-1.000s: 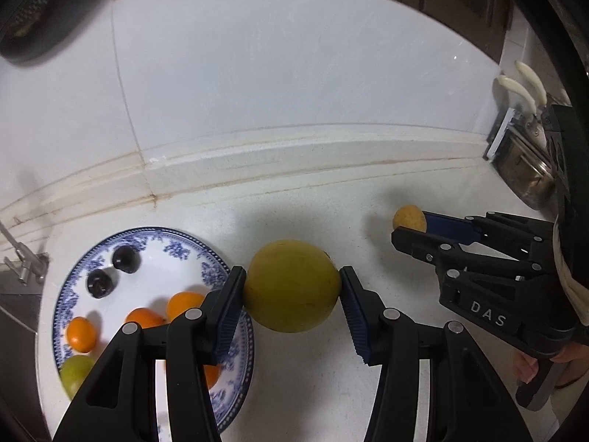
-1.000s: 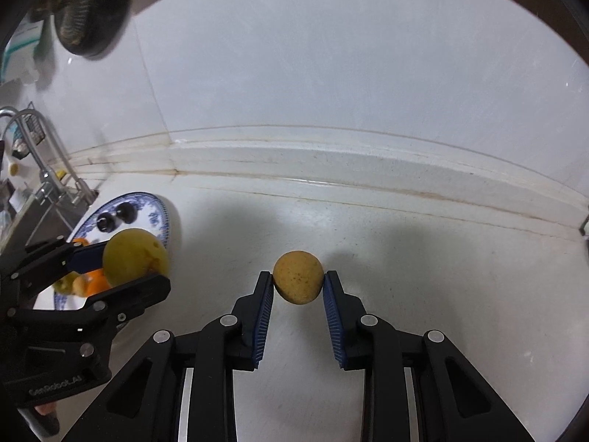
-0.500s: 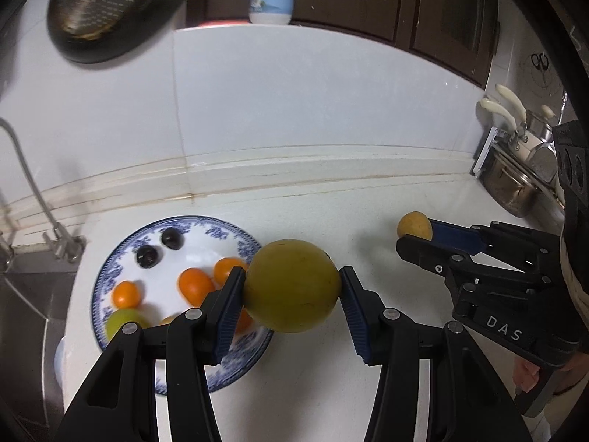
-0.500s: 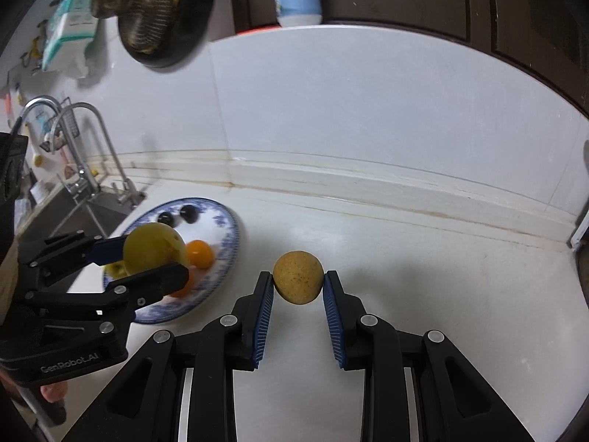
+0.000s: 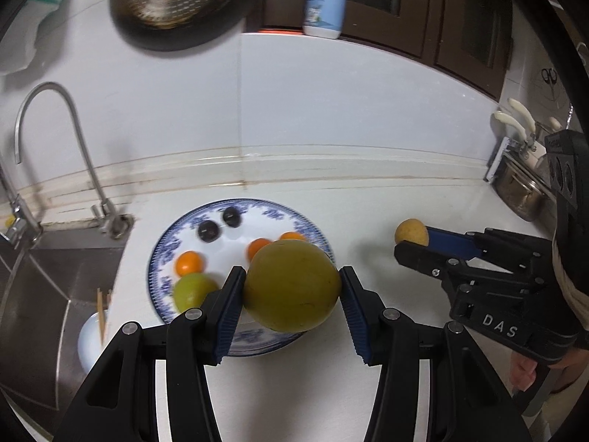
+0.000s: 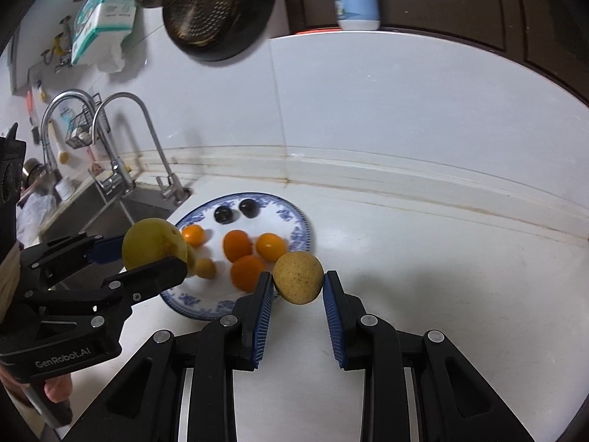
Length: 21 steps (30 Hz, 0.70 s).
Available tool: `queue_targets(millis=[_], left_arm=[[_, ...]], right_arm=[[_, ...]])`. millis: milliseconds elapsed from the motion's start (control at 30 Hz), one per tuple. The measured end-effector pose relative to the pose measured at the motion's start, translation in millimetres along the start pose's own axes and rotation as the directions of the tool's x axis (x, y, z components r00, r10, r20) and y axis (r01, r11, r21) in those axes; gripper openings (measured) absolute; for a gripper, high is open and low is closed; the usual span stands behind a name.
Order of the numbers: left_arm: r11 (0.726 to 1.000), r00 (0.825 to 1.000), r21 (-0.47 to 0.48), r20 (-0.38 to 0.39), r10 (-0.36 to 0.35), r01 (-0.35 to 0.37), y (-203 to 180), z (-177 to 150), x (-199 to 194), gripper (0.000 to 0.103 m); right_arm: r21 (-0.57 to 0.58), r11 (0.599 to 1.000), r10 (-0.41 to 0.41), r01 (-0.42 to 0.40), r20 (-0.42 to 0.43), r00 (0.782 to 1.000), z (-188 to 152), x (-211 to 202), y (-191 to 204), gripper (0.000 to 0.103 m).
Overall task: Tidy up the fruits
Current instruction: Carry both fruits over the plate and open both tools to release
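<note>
The left tongs [image 5: 291, 287] pinch a large yellow-green fruit [image 5: 291, 286] above the near rim of the blue-patterned plate [image 5: 313, 230], likely to set it among the oranges. The right tongs [image 6: 298, 283] pinch a small speckled fruit [image 6: 298, 277] just right of that plate, over the white surface [image 6: 423, 276]

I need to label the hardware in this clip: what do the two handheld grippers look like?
Both are black plastic with silver screws and two fingers lined with ribbed blue pads. The left gripper has "GenRobot.AI" in pale letters on its body; the right gripper shows the letters "DAS". Pale cord or cloth is wrapped near each handle.
</note>
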<state>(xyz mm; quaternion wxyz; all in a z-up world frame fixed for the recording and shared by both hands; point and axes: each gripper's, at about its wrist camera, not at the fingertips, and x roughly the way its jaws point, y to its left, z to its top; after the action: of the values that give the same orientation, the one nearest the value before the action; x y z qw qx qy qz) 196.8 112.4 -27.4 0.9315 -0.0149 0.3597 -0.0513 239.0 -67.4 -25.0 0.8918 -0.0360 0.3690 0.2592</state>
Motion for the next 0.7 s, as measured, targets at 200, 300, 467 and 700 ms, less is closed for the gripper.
queue_targets(millis=[200, 300, 467, 700], left_arm=[[0.999, 0.999, 0.018, -0.003, 0.032, -0.032, 18.2, -0.5, -1.7, 0.050], [0.999, 0.999, 0.029, -0.007, 0.039, -0.039, 28.8, 4.8, 3.7, 0.050], [0.998, 0.999, 0.047, -0.015, 0.038, -0.037, 42.2, 17.6, 19.1, 0.050], [0.998, 0.997, 0.054, -0.075, 0.020, -0.016, 58.2, 28.7, 55.8, 0.050]], right_arm=[[-0.025, 1.000, 0.017, -0.017, -0.005, 1.000, 6.0, 12.1, 19.5, 0.029], [-0.029, 0.999, 0.033, -0.034, -0.017, 0.999, 11.3, 22.9, 25.1, 0.029], [-0.055, 0.998, 0.038, -0.040, -0.043, 0.998, 26.0, 45.1, 30.7, 0.029], [-0.092, 0.995, 0.040, -0.048, -0.087, 0.995, 46.7, 80.6, 31.9, 0.029]])
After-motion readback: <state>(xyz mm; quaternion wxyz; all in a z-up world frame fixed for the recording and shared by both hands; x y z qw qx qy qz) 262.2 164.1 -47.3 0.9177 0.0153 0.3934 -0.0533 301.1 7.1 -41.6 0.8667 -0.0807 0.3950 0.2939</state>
